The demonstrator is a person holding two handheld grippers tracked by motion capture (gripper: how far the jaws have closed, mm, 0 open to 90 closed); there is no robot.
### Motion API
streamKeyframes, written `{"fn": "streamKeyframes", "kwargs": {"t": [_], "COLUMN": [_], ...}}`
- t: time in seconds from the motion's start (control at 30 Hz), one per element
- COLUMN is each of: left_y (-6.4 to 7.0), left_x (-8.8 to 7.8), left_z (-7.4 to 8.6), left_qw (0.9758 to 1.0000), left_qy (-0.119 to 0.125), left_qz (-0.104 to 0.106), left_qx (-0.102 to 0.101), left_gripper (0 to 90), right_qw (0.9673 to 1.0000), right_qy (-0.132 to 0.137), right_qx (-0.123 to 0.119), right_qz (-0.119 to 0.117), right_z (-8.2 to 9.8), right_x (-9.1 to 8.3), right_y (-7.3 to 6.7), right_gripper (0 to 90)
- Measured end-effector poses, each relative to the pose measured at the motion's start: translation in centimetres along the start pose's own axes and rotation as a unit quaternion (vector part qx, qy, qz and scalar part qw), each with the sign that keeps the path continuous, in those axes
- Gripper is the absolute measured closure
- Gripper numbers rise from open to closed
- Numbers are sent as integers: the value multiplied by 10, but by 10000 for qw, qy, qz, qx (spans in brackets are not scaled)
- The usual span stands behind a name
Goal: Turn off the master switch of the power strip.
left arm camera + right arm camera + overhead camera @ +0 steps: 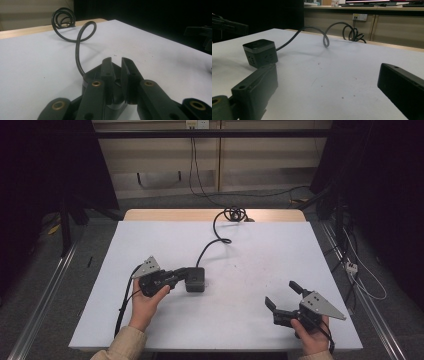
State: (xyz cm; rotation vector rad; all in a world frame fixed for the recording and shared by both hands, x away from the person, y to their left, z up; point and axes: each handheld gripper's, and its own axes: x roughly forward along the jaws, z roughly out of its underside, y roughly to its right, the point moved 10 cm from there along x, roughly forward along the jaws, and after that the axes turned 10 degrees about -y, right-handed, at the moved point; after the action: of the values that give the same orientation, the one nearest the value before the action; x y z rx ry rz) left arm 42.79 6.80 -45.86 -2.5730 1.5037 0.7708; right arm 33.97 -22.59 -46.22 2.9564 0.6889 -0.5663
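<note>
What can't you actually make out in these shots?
- Left gripper view: the left hand-held gripper hides most of the power cube; whether its pads press it is unclear.
- High view: the cable end is lost in its coil at the table edge.
- Right gripper view: socket holes too small.

Left gripper (181,276) at black cube socket (195,279) (cable trailing back), right gripper (283,295) apart.

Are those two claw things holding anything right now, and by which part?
The left gripper has closed on the near side of the black power cube, opposite its cable. The right gripper is open and holds nothing.
</note>
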Motion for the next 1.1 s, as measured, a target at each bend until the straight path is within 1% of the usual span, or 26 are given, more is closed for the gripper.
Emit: {"fn": "streamKeyframes", "kwargs": {"t": [0.2, 0.57, 0.83, 0.9, 0.97, 1.1], "left_y": [1, 4, 8, 9, 9, 10], "left_x": [2, 7, 10, 11, 11, 13], "left_z": [0, -2, -4, -4, -4, -4], "left_qw": [10000, 10000, 9998, 9997, 9998, 9996], "left_qy": [0, -41, -81, -84, -111, -119], "left_qz": [33, 78, 143, 189, 165, 230], "left_qx": [-19, 30, 66, 88, 92, 85], "left_gripper": [823, 846, 873, 875, 878, 900], "right_qw": [10000, 10000, 10000, 10000, 10000, 10000], "right_qy": [7, 13, 25, 20, 23, 23], "right_qx": [8, -7, -7, -2, -1, 0], "right_qz": [0, 9, 15, 16, 16, 16], "right_z": [0, -1, -1, -1, -1, -1], "right_x": [0, -1, -1, -1, -1, -1], "right_y": [0, 0, 0, 0, 0, 1], "right_gripper": [24, 25, 25, 25, 25, 25]}}
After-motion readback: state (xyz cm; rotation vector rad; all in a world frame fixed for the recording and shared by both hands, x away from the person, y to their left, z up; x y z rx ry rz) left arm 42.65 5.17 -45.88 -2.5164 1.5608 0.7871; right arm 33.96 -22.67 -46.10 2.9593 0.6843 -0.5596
